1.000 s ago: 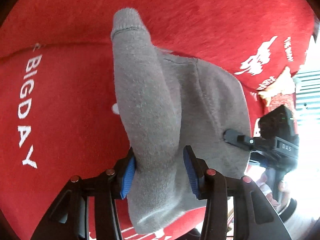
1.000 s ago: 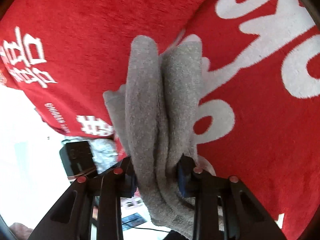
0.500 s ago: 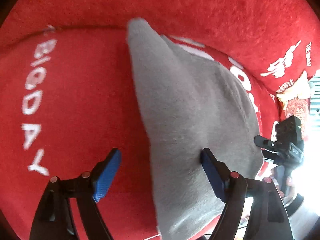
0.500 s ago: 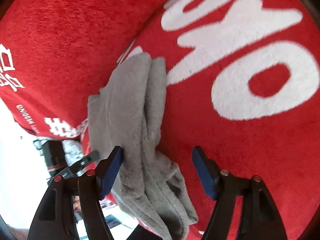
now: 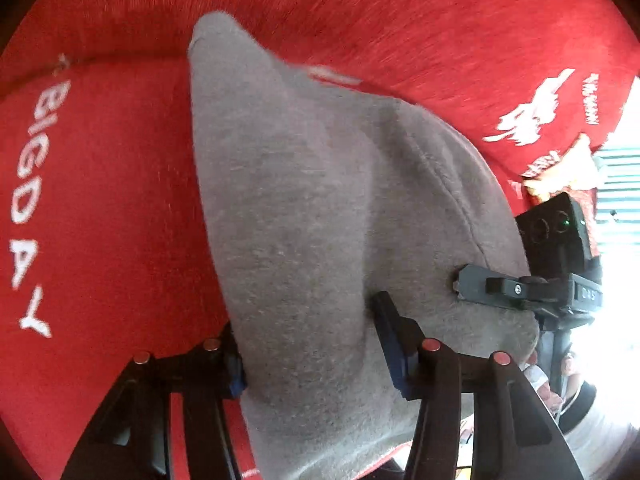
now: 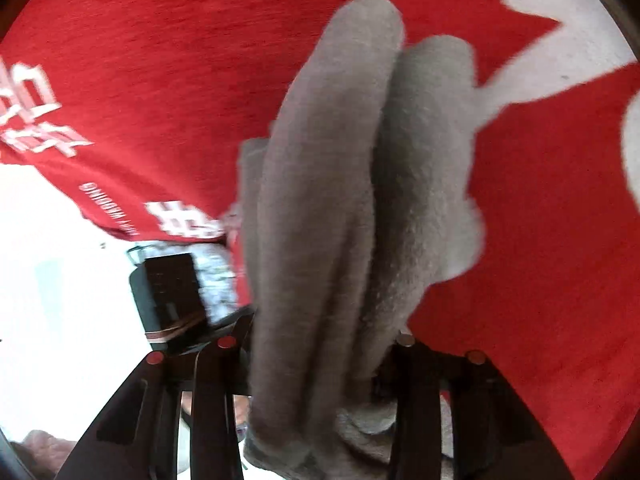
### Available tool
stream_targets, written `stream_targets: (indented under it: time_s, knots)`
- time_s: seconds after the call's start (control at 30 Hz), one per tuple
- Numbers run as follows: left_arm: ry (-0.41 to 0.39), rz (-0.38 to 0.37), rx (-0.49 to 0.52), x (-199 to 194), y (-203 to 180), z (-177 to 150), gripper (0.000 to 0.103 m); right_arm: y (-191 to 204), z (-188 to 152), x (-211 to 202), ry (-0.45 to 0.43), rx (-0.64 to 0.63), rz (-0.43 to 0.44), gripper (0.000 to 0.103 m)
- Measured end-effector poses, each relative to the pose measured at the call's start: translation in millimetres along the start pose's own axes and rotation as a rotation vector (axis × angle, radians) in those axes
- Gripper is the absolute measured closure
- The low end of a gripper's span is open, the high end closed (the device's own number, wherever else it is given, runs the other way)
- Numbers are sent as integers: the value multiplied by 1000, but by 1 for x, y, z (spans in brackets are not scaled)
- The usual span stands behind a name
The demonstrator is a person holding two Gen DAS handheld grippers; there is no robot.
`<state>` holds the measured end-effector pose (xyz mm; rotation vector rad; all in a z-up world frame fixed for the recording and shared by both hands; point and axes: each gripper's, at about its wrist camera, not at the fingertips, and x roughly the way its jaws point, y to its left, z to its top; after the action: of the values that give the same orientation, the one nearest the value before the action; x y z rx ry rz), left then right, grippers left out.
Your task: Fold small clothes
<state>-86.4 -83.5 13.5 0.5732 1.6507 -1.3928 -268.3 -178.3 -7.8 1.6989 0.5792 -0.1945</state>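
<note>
A small grey fleecy garment (image 5: 304, 200) lies bunched on a red cloth (image 5: 100, 208) with white lettering. My left gripper (image 5: 308, 344) has a thick fold of it between its blue pads, and its jaws are closing, with both pads pressing into the fabric. In the right wrist view the same garment (image 6: 340, 160) stands in two long folds. My right gripper (image 6: 320, 344) is closing around their near end, fabric filling the gap. The right gripper (image 5: 484, 284) also shows at the garment's right edge in the left wrist view.
The red cloth (image 6: 540, 260) covers the whole surface, and its edge falls away at the left (image 6: 120, 232). Beyond that edge is bright floor. A person's hand (image 5: 540, 384) holds the right gripper. The left gripper's black body (image 6: 172, 292) sits by the cloth's edge.
Both grippers held the garment a second ago, opened wide half a second ago with the cloth lying flatter, and have now closed on its folds again.
</note>
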Motion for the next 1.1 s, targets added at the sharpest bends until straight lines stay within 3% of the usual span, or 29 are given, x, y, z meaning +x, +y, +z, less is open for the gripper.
stream_targets:
  time_s: [0.23, 0.37, 0.5, 0.57, 0.63, 0.7, 0.8, 0.83, 0.87, 0.93, 0.97, 1.1]
  knots:
    - [-52, -19, 26, -64, 4, -22, 49, 49, -35, 9, 5, -56, 49, 61]
    - [-52, 31, 22, -79, 26, -44, 49, 60, -57, 44, 33, -70, 33, 61]
    - [-25, 85, -54, -74, 68, -65, 49, 54, -70, 89, 75, -61, -25, 61]
    - [-14, 142, -64, -66, 80, -70, 49, 48, -72, 104, 86, -56, -106, 61]
    - [-5, 226, -61, -61, 88, -76, 49, 44, -74, 108, 77, -63, -286, 58]
    - [-28, 231, -58, -71, 95, -83, 49, 46, -78, 103, 62, -105, -444, 54]
    - [-69, 265, -97, -91, 106, -89, 49, 51, -87, 81, 0, -155, -586, 54]
    - [-81, 282, -108, -95, 110, -90, 51, 53, -90, 72, -35, -150, -617, 57]
    - [-99, 324, -117, -102, 112, -90, 69, 59, -88, 68, -67, -140, -663, 69]
    - [-94, 339, -129, -114, 126, -98, 84, 61, -89, 55, -111, -104, -694, 78]
    - [-100, 330, -141, -118, 127, -98, 84, 65, -89, 45, -140, -89, -703, 92]
    - [-128, 294, -72, -127, 102, -95, 84, 87, -103, 40, -164, -152, -642, 94]
